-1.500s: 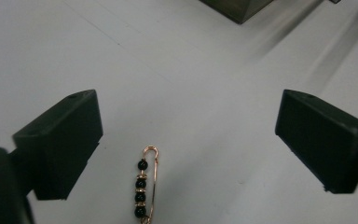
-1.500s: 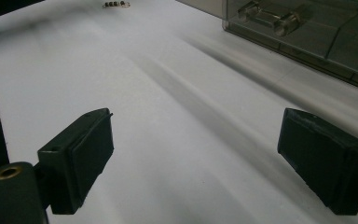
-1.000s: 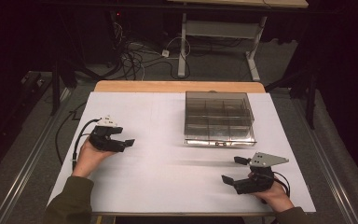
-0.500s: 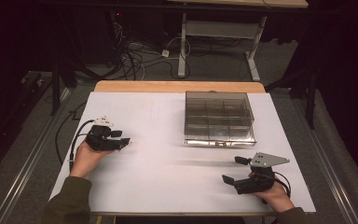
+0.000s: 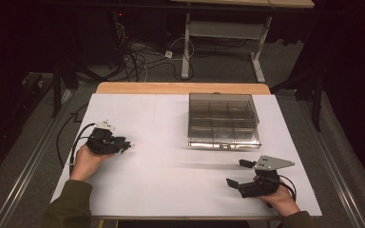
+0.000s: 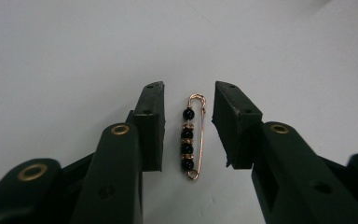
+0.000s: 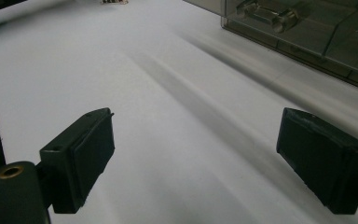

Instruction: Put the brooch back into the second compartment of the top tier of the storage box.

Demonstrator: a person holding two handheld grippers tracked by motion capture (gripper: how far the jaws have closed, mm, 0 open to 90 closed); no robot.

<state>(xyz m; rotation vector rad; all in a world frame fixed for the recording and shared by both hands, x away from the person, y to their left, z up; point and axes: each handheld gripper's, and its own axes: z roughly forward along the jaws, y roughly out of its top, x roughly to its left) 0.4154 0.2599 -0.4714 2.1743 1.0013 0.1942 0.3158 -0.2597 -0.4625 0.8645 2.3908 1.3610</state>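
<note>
A beaded safety pin [image 6: 192,136] lies flat on the white table [image 5: 171,118], well left of the clear compartment box [image 5: 223,121]. The left gripper [image 6: 189,126] straddles it lengthwise; its jaws have just been closing, pads not yet touching. The right gripper [image 7: 196,154], near the box's front, stands spread on nothing.

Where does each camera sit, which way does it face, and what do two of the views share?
High view: above the person's side, facing forward and down on the table; forearms, hands.
Left gripper view: on the left gripper, facing the pin; two jaws.
Right gripper view: on the right gripper, facing the box; two jaws.
Shared: high and right views show the box.
</note>
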